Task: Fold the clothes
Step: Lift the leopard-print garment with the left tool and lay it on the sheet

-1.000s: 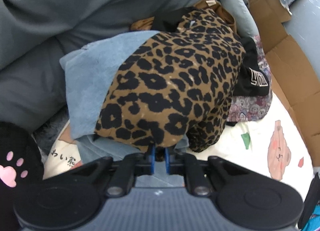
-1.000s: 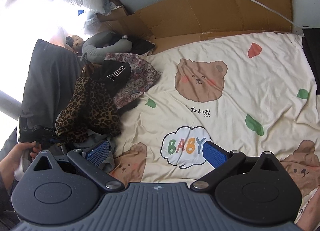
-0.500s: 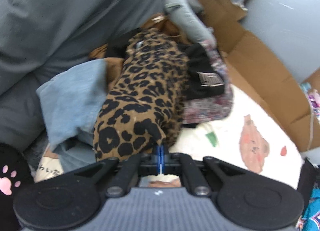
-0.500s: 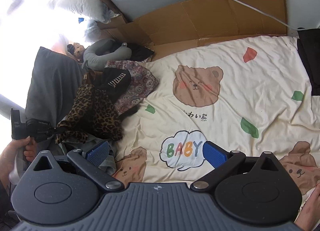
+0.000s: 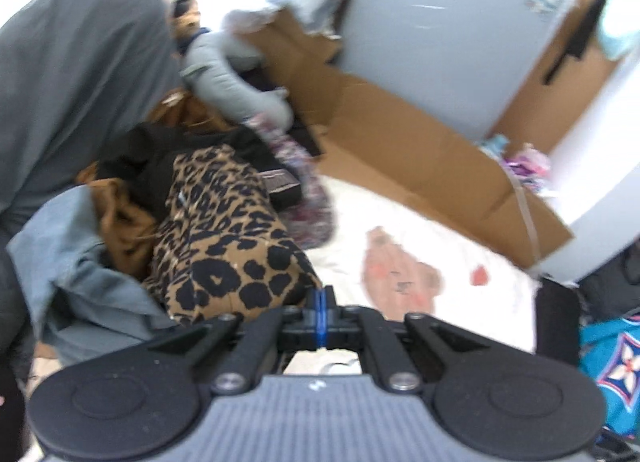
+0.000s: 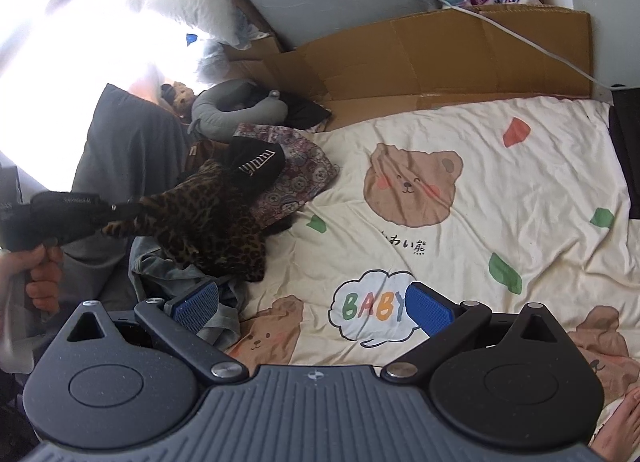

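1. The left claw (image 5: 320, 302) is clenched on an edge of the leopard-print garment (image 5: 224, 238), lifting it off the clothes pile (image 6: 256, 166) at the bed's left side.
2. The right claw (image 6: 314, 306) hangs released, pads wide apart, above the bear-print sheet (image 6: 460, 230).

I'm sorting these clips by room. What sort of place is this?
Most likely a bedroom: a bear-print sheet covers a bed, a white pillow lies at its head, and a pile of clothes sits on it.
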`<state>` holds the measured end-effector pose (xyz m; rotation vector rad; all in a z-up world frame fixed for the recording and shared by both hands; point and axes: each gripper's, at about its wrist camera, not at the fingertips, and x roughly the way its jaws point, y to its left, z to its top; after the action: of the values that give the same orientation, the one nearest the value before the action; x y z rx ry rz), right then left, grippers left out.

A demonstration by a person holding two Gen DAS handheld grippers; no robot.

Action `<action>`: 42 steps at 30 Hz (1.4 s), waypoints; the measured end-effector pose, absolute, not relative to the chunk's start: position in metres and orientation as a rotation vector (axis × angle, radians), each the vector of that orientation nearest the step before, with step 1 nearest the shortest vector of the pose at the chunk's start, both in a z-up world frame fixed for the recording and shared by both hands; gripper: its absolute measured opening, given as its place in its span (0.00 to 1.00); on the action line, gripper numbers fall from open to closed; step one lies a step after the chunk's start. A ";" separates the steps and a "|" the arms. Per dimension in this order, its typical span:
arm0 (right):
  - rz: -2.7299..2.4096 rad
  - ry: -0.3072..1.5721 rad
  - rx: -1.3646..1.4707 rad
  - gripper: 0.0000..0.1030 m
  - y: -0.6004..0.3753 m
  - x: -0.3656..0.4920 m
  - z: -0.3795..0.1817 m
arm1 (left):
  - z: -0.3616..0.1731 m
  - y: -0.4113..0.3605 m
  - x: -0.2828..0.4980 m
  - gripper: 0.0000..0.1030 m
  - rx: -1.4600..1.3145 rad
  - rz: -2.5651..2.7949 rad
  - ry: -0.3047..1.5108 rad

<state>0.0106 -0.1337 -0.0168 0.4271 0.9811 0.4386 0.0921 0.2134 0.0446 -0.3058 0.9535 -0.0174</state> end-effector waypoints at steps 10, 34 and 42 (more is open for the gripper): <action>0.455 0.989 0.394 0.99 -0.130 0.005 -0.019 | 0.065 0.139 0.078 0.00 -0.360 -0.277 0.914; 0.343 1.095 0.303 0.99 -0.135 0.016 -0.092 | -0.043 0.130 0.109 0.34 -0.120 -0.165 1.217; 0.297 1.139 0.337 0.99 -0.134 0.033 -0.149 | -0.090 0.175 0.122 0.35 -0.123 -0.013 1.323</action>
<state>0.0331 -0.1344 -0.1486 0.3366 1.1387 0.2968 0.1216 0.1746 -0.0903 -0.1226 1.3235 -0.0127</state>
